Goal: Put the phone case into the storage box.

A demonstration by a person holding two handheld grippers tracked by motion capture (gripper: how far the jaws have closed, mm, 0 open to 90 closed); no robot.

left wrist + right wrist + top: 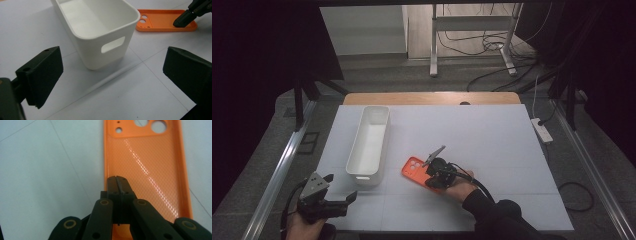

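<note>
Phone case (414,168), orange, lies flat on the bench (492,145) just beside the white bin (369,145). The right tool (117,179), jaws shut with nothing between, hovers over it; gripping looks next, which calls for opening first. The left tool (110,72) waits open.

Your phone case (147,167) is bright orange with a fine dotted texture inside — glossy streaks run across it. At its nine o'clock in the high view, the bin (369,142) is plain white. Both of your tools — left (343,189) and right (117,181) — are black, and the table (492,135) is white with thin grid lines.
</note>
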